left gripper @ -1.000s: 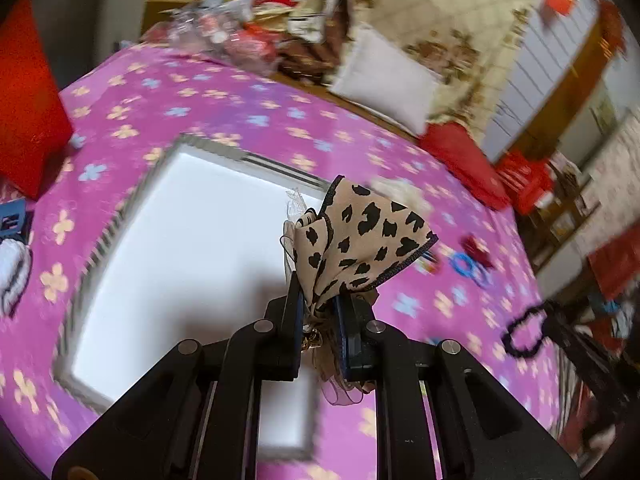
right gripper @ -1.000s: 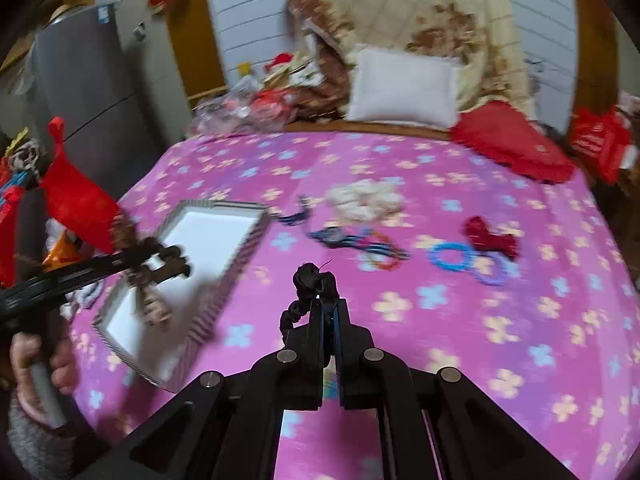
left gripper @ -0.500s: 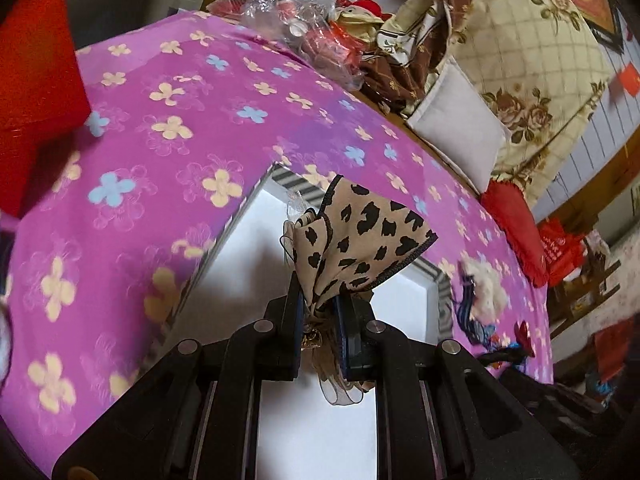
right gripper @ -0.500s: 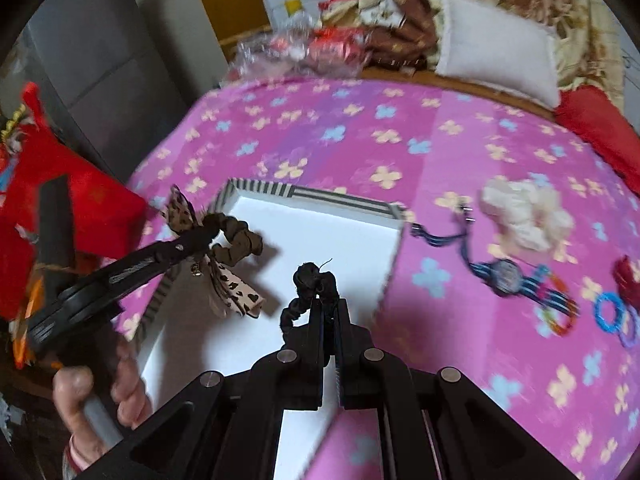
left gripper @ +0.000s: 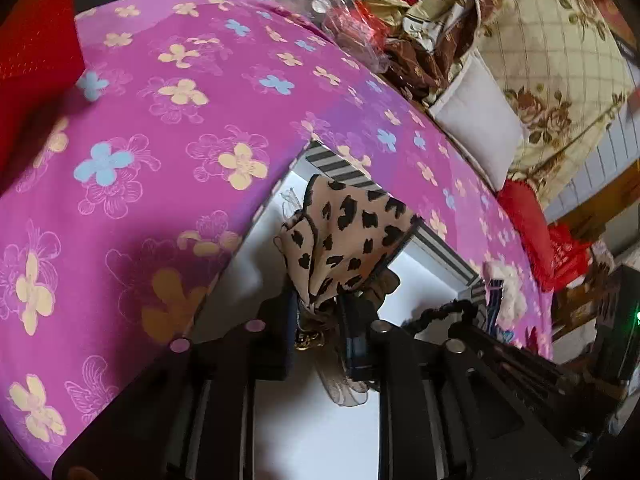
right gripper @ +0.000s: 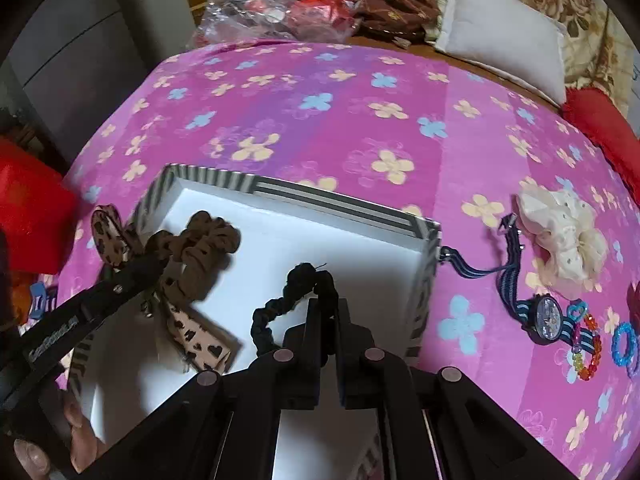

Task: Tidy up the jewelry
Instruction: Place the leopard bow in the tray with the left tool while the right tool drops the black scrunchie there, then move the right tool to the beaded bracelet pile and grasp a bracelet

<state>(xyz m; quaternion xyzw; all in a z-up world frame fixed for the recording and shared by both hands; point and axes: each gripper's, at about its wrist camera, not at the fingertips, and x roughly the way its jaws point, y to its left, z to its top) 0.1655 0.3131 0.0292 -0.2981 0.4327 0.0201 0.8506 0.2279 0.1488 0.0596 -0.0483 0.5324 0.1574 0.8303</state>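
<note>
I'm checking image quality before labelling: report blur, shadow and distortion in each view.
Left wrist view: strong fisheye bend with dark corners; the leopard-print bow is sharp, and the left gripper shadows the white box floor. Right wrist view: the brown scrunchie is slightly motion-blurred, the black scrunchie sharp; soft shadows cross the box.

The box (right gripper: 344,200) sits on the bed (right gripper: 320,120), with the left tongs (right gripper: 160,268) reaching in over its 9 o'clock edge and the bow scrunchie (right gripper: 200,248) between them, above the box floor. The right tongs (right gripper: 328,312) hang over the box's middle with the dark scrunchie (right gripper: 280,308). At the box's 3 o'clock, on the bed, lie the watch (right gripper: 544,316) and, beyond it, the lace scrunchie (right gripper: 560,236) at 2 o'clock, bead bracelets (right gripper: 588,344) at 4 o'clock; the pillow (right gripper: 500,36) lies far off at 1 o'clock.
</note>
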